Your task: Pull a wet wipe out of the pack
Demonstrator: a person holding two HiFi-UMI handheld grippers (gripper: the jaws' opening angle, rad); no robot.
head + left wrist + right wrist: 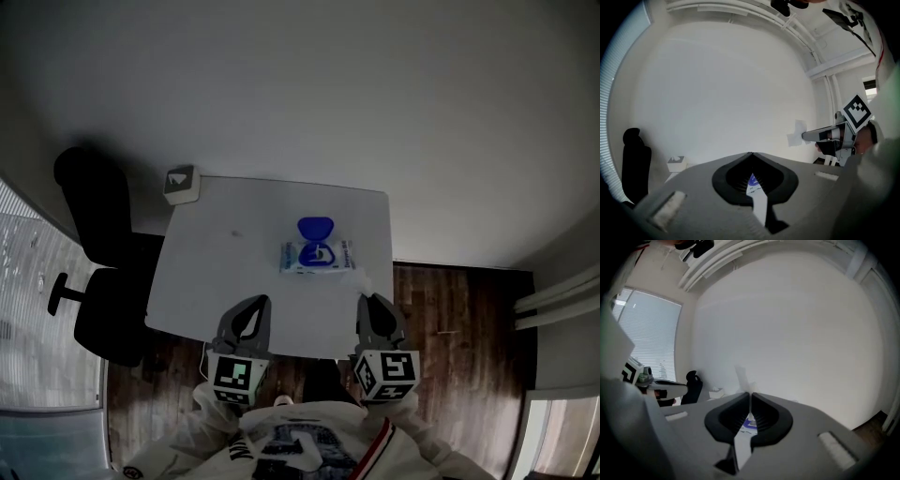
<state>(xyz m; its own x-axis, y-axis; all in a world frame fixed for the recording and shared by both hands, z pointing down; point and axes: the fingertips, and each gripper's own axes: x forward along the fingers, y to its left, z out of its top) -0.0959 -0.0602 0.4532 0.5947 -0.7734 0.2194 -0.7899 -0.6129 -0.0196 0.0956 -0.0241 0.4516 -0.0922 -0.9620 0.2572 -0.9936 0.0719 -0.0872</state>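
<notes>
Shows a white table [216, 272] standing on dark wood flooring [459, 319] against a plain pale wall [328, 84], with a small white box [180, 184] sitting on its far left corner. Puts a black office chair [98, 220] just beside the table's left edge, slatted window blinds [33, 272] beyond it. Has white pipes [560, 302] running at the right, well apart from the table.

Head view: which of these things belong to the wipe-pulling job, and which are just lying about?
For the job:
- wipe pack, its blue lid open
- wet wipe, pinched by the right gripper
- left gripper, shut and empty
- table under the pack

Just lying about:
- white box at the table's corner
- black office chair
</notes>
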